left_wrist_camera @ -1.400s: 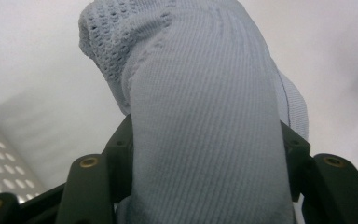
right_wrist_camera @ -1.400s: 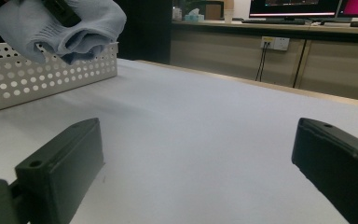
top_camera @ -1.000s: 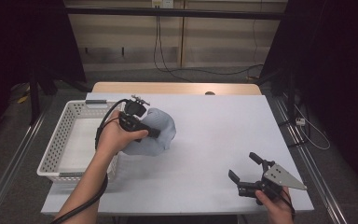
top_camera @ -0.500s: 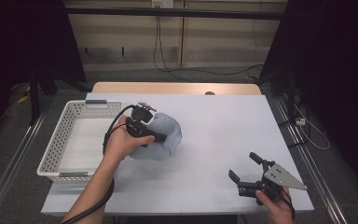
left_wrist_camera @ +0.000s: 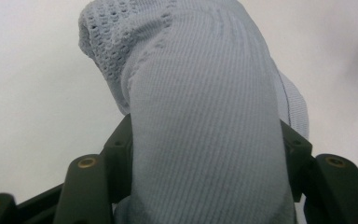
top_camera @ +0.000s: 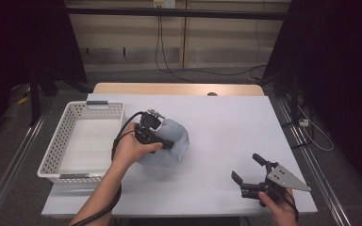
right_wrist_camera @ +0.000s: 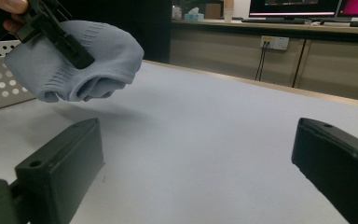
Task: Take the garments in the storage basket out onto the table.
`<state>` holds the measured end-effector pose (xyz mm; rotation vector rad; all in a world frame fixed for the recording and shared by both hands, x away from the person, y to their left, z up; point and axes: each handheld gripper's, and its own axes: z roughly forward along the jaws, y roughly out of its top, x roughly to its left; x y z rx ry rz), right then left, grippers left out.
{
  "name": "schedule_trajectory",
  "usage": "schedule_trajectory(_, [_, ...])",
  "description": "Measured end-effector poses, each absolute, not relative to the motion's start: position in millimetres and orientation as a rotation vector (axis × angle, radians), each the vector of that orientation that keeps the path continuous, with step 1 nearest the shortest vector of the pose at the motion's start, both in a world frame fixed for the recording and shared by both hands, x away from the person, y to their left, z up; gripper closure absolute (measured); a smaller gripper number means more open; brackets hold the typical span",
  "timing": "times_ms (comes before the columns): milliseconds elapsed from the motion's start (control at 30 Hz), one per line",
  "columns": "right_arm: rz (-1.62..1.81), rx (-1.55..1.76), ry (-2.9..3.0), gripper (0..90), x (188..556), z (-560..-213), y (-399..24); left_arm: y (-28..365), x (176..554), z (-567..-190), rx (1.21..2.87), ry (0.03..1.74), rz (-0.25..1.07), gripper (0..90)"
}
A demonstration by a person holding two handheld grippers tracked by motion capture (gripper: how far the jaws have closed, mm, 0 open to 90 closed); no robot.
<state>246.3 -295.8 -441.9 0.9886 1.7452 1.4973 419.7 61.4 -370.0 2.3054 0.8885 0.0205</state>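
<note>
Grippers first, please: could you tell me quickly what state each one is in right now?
Left gripper: closed on the rolled light-blue sock, held above the table.
Right gripper: open, holding nothing.

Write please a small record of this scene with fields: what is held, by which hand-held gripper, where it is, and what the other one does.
held thing: light blue knitted garment, bunched up
holder: left hand-held gripper, jaws closed on the garment from both sides
height: off the table in the right gripper view, shadow beneath
near it: white perforated basket, at the table's left side
surface: white table
other: right hand-held gripper, jaws open, nothing between them, near the front right corner
</note>
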Motion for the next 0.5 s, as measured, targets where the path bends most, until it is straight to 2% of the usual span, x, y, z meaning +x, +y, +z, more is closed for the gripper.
schedule_trajectory(500, [1.497,0.987,1.742,1.6,245.6,-441.5,-297.0,50.2,419.8,-377.9,2.304,0.88,-0.007,38.6])
